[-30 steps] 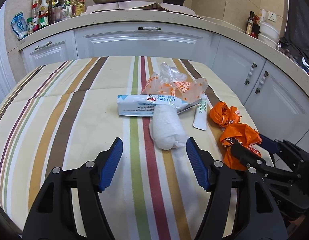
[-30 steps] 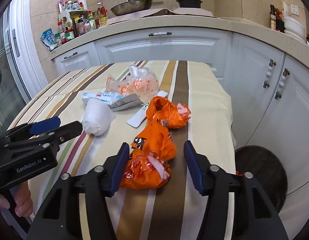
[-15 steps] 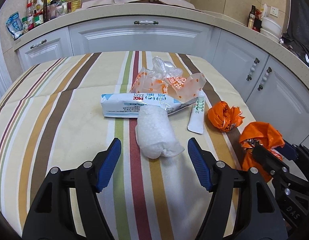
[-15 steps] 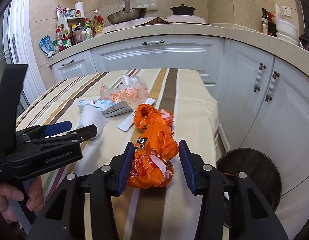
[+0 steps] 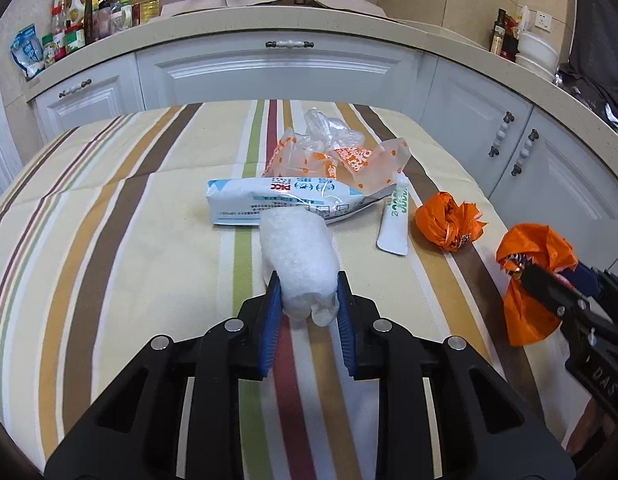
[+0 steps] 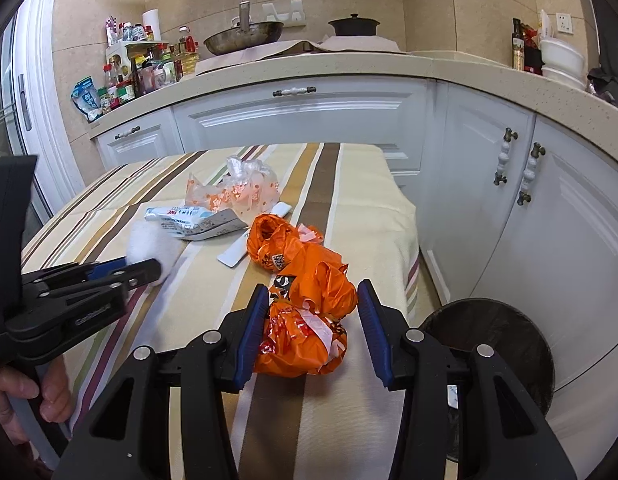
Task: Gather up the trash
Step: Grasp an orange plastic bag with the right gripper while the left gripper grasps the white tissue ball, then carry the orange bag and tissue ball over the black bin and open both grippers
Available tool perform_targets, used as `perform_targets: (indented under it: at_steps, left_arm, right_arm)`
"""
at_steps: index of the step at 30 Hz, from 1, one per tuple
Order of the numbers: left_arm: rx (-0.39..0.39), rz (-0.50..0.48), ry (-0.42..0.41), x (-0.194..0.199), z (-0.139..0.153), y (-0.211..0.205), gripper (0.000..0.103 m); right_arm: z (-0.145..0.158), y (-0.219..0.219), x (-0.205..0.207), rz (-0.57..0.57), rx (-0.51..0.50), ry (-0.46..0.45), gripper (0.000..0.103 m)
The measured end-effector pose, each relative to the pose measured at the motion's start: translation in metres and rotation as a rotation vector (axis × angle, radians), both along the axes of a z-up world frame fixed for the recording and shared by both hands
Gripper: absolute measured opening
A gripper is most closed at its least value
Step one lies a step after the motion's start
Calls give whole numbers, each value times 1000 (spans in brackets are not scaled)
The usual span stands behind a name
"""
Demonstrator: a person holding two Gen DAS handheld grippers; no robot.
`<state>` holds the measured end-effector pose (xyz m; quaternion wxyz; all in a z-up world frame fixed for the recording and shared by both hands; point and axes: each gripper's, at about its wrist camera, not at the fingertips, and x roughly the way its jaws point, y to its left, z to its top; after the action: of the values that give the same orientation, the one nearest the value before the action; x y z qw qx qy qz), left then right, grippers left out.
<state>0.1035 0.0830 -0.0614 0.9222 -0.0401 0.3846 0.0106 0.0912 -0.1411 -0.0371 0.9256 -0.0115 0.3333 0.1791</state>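
Trash lies on a striped tablecloth (image 5: pixel 109 240). My left gripper (image 5: pixel 307 300) is shut on the near end of a white foam wad (image 5: pixel 299 256), also seen in the right wrist view (image 6: pixel 149 242). My right gripper (image 6: pixel 311 320) straddles a crumpled orange bag (image 6: pixel 305 320) with its jaws half closed; the left pad touches it and a gap shows at the right pad. That bag also shows in the left wrist view (image 5: pixel 531 280). A second orange wad (image 5: pixel 445 224), a white sachet (image 5: pixel 395 220), a blue-white wrapper (image 5: pixel 285 200) and a clear orange-dotted bag (image 5: pixel 337 156) lie beyond.
A dark round bin (image 6: pixel 497 344) stands on the floor right of the table, below its edge. White cabinets (image 6: pixel 293 116) and a counter with bottles (image 6: pixel 145 68) and a pan (image 6: pixel 245 38) wrap around behind and to the right.
My left gripper moved forward and closed on the white foam wad. My right gripper narrowed around the orange bag and lifted slightly.
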Motion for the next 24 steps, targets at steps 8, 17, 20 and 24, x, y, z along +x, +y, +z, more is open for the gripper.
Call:
perform_targets:
  at_steps: [8, 17, 20, 24]
  left_arm:
    - [32, -68, -44, -23, 20, -15, 25]
    - [-2, -243, -37, -19, 25, -77, 25]
    - [7, -306, -40, -14, 25, -108, 25]
    - [16, -379, -33, -7, 22, -147, 25]
  right_arm:
    - [6, -21, -7, -62, -15, -32, 46]
    - [10, -79, -17, -213, -46, -62, 46]
    - [8, -105, -19, -273, -53, -64, 46]
    - [3, -135, -20, -339, -59, -61, 46]
